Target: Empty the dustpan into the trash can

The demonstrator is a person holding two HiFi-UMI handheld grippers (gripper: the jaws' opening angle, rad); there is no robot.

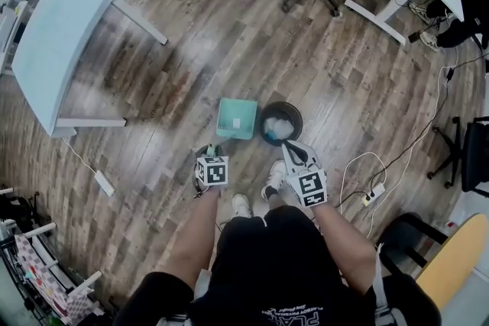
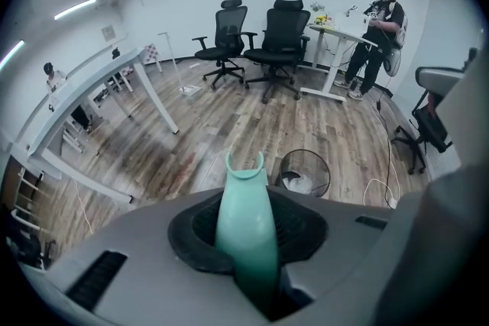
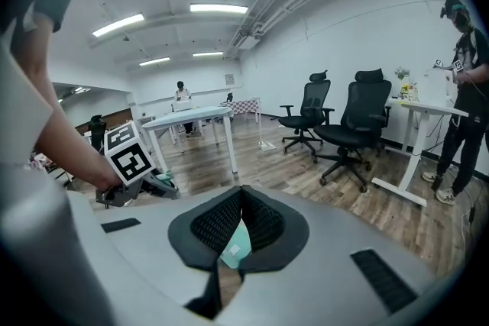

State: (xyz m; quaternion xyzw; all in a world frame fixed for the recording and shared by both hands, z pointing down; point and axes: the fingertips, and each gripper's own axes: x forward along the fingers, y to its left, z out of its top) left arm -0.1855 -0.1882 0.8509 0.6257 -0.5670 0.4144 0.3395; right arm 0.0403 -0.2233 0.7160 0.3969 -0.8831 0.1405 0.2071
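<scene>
Because our left gripper (image 1: 211, 153) is clamped on the teal dustpan handle (image 2: 246, 233), we judge this light, stiff plastic will tip easily from there. Its pan (image 1: 236, 118) is just ahead, the trash can (image 1: 281, 124) beside it. Our right gripper (image 1: 296, 155) is closed, empty.

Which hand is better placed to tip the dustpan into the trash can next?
Left. The left tool is clamped on the handle of the dustpan, which rests right beside the trash can. The right tool is shut and empty, so it would need to regrasp first.
</scene>
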